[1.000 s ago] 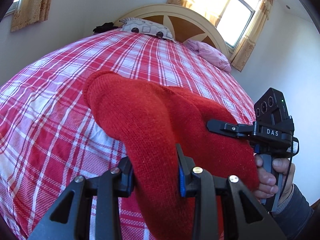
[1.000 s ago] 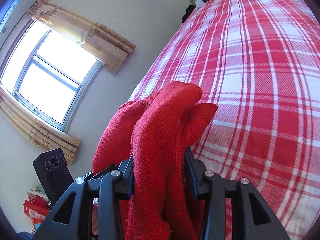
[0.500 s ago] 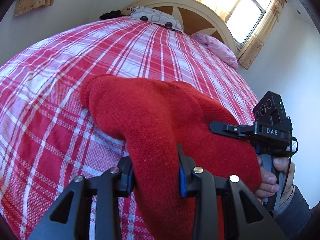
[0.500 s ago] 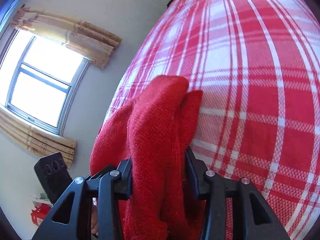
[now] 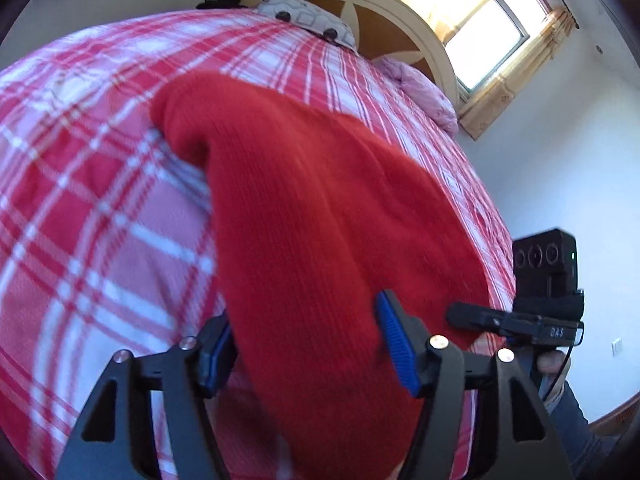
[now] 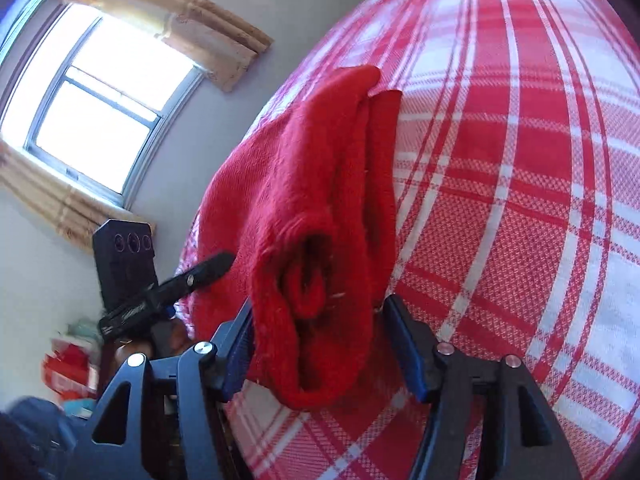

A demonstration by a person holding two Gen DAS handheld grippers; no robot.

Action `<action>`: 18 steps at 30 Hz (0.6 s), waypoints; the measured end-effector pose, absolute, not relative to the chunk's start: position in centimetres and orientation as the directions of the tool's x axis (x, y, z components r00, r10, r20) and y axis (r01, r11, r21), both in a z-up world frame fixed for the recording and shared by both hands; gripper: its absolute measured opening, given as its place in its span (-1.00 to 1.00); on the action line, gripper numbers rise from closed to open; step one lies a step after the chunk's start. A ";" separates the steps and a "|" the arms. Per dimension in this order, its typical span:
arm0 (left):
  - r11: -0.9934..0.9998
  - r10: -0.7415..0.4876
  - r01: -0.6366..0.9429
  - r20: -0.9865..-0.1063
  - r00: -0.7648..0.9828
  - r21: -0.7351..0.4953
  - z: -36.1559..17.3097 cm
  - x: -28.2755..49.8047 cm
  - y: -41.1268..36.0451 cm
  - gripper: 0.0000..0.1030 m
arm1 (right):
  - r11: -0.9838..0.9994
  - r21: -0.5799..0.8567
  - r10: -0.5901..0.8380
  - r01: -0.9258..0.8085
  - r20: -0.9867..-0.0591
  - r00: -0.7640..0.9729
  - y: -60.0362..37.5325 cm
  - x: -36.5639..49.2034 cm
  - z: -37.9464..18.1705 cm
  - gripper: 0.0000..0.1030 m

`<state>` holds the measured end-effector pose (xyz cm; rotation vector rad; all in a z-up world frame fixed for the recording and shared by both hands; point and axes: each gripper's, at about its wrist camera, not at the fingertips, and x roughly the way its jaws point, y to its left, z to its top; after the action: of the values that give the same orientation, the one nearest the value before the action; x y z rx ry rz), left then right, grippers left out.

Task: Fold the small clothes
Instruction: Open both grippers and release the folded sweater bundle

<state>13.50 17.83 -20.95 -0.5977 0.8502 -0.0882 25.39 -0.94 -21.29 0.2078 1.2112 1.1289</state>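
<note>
A red knitted garment [image 5: 320, 220] lies bunched on the red-and-white checked bedspread [image 5: 100, 200]. My left gripper [image 5: 306, 324] has the near end of it between its blue pads; the jaws are opening and the right pad stands off the cloth. In the right wrist view the garment [image 6: 312, 200] is folded in thick layers. My right gripper [image 6: 318, 312] is closing on that bundle, which fills the gap and bulges over the left pad. Each view shows a finger of the other gripper [image 5: 476, 316] [image 6: 208, 268] at the cloth's edge.
The bedspread [image 6: 520, 200] stretches to a curved headboard [image 5: 400, 12] with a patterned pillow [image 5: 308, 20] and a pink pillow [image 5: 420, 88]. A curtained window [image 6: 100, 92] and wall lie beyond the bed's edge. A hand [image 5: 552, 360] holds the right gripper's handle.
Both grippers have sunk toward the bedspread with the garment. The left jaws have spread well apart; the right jaws stand slightly wider, and the cloth between them has loosened.
</note>
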 end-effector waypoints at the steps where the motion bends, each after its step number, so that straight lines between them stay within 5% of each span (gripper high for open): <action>1: 0.838 -0.305 -0.153 -0.682 0.665 -0.524 -20.8 13.4 17.4 0.30 | 0.471 0.676 0.775 -0.568 -0.624 -0.099 -0.8 25.3 -21.4 -0.43; 6: 0.782 -0.389 -0.175 -0.688 0.612 -0.598 -19.5 12.8 16.9 0.26 | 0.430 0.732 0.806 -0.528 -0.575 -0.140 -1.1 24.1 -19.3 -0.53; 10: 0.804 -0.364 -0.204 -0.733 0.575 -0.559 -20.7 11.9 16.6 0.34 | 0.549 0.620 0.722 -0.561 -0.689 -0.056 -2.1 23.5 -19.0 -0.52; 12: 0.817 -0.353 -0.189 -0.731 0.584 -0.545 -20.8 11.5 16.3 0.35 | 0.599 0.592 0.688 -0.539 -0.725 -0.033 -2.4 24.0 -20.6 -0.13; 18: 0.916 -0.198 -0.170 -0.777 0.597 -0.364 -18.8 9.6 14.6 0.67 | 0.604 0.604 0.708 -0.520 -0.706 0.002 -4.3 23.6 -20.8 -0.04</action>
<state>9.59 14.56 -18.76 -0.4286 0.9388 -0.0167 23.64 -4.31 -20.79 0.1883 1.2352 0.9726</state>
